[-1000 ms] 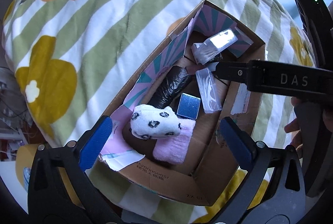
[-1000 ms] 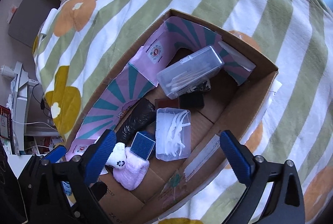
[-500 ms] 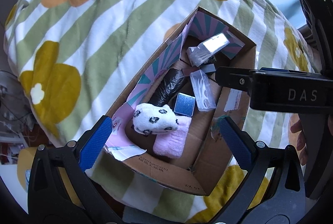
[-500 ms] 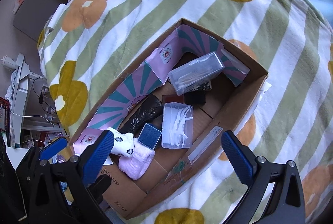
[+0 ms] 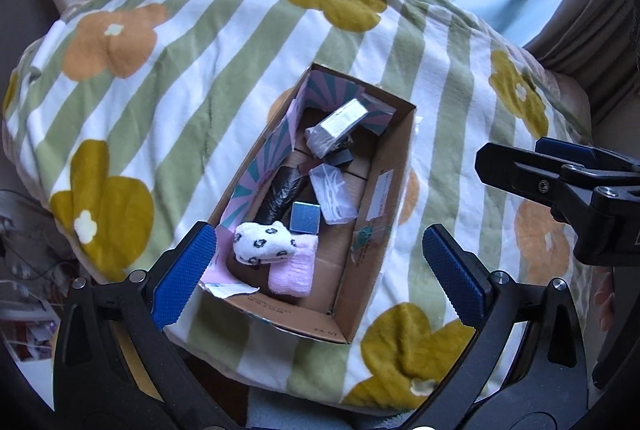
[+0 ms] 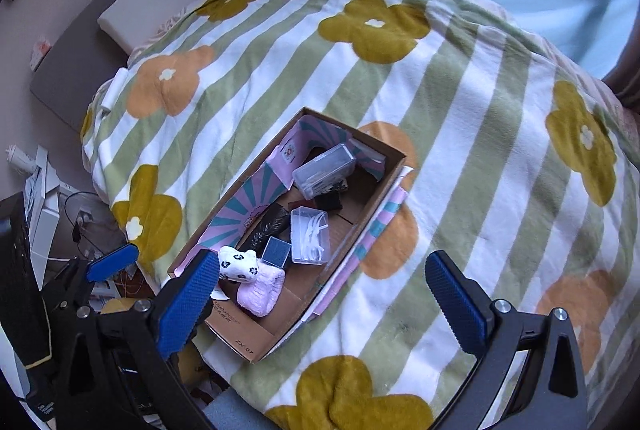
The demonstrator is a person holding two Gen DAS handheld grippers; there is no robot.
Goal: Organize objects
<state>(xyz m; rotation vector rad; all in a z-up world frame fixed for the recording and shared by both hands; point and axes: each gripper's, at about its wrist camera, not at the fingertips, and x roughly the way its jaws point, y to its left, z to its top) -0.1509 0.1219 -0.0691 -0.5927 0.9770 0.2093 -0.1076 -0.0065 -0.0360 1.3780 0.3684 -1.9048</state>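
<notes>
Both my grippers have pulled back since the earlier frames, left gripper [image 5: 320, 262] and right gripper [image 6: 320, 290] spread wide and empty, cardboard box [image 5: 376, 254] now smaller at frame centre; retreat straight up, judging the sorting done, without snagging its rim.

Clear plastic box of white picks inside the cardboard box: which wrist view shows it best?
Right wrist: the clear plastic box faces the camera, lid and white contents plain. Left wrist shows it more tilted and glary, contents harder to read.
</notes>
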